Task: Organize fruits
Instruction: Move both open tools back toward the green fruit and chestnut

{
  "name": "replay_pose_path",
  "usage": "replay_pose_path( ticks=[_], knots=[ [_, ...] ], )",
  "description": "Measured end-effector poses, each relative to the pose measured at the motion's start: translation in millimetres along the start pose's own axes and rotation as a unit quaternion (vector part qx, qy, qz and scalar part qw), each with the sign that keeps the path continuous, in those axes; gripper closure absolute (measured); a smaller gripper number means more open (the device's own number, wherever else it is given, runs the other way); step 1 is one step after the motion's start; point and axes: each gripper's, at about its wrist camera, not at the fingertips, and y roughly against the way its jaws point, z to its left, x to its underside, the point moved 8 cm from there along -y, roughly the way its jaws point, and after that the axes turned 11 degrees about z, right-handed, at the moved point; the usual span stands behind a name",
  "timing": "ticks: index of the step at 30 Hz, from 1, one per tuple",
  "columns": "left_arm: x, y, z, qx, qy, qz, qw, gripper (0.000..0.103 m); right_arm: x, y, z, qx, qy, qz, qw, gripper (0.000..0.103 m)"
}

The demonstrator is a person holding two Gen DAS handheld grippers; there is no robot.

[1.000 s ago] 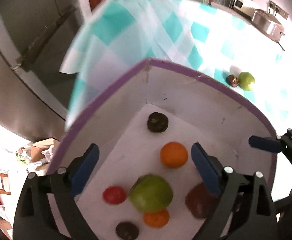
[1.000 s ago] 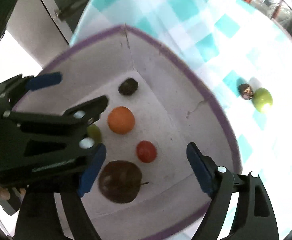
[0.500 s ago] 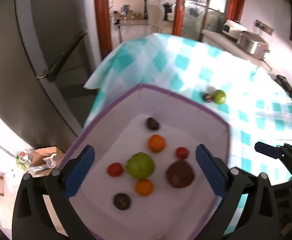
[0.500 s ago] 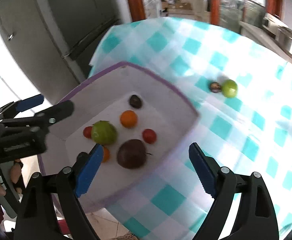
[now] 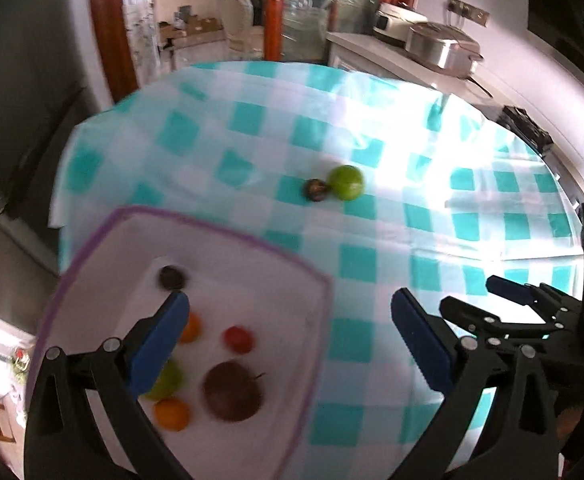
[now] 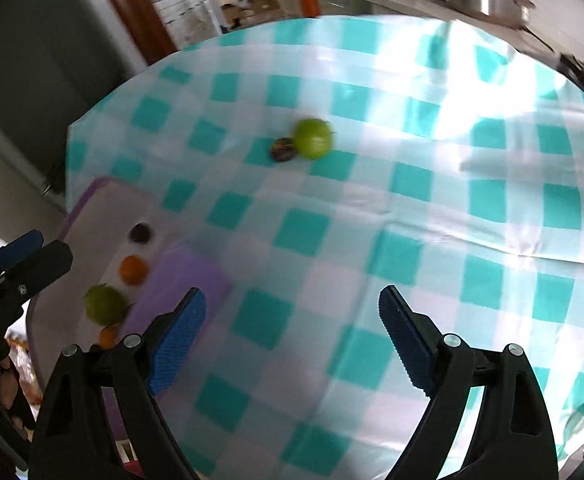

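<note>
Left wrist view shows us our left tongs (image 5: pixel 288 332) spread wide with nothing between the blue pads, hanging over the near corner of a white square tray with a purple rim (image 5: pixel 228 229). Lying in the tray are a big dark brown round fruit (image 5: pixel 233 391), a small red fruit (image 5: pixel 238 339), a round orange fruit (image 5: pixel 172 413), a green round fruit (image 5: pixel 167 378) partly behind the left pad, and a small dark fruit (image 5: pixel 171 277) at the far corner. Our right tongs (image 6: pixel 290 338) are also spread and empty, over the desk covered with a teal-and-white checked cloth (image 6: pixel 412 208), beside the tray. Farther out on the cloth we see a round green fruit (image 6: pixel 313 138) touching a small dark brown fruit (image 6: pixel 283 149), both well apart from the tray and from either tongs
</note>
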Motion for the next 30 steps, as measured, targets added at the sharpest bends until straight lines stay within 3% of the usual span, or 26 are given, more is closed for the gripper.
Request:
replay_pose_path(
  ticks=[9, 14, 16, 18, 20, 25, 30],
  knots=[
    [-57.5, -65.9, -85.8, 0.049, -0.003, 0.031, 0.9983, 0.002, -36.4, -44.4, -91.2, 0.016, -0.026, 0.035, 0.999, 0.017],
    [-53.2, -95.0, -116.4, 0.087, 0.013, -0.004, 0.9961, 0.002, -62.4, -80.2, -110.3, 0.023, 0.009, 0.036, 0.999, 0.017],
    [-39.3, -109.5, -130.9, 0.084, -0.017, -0.011, 0.9962, 0.002, -73.7, -94.2, -106.9, 0.023, 0.037, 0.033, 0.999, 0.017],
    [-21.9, -123.7, -134.2, 0.054, -0.037, -0.038, 0.9971, 0.002, -86.8, -114.1, -102.6, 0.033, 0.072, 0.038, 0.996, 0.018],
    [1.0, -148.9, -138.1, 0.04, -0.064, 0.003, 0.9971, 0.002, -103.3, -125.9, -91.0, 0.014, 0.099, 0.028, 0.995, 0.018],
    [33.1, -175.7, -127.3, 0.022, -0.065, 0.04, 0.9969, 0.002, -138.0, -146.7, -53.0, -0.012, 0.175, 0.005, 0.985, 0.017],
    [50.6, -193.5, -121.7, 0.005, -0.067, 0.066, 0.9956, 0.002, -161.7, -176.4, -16.2, -0.008, 0.236, 0.006, 0.972, 0.017]
  ],
)
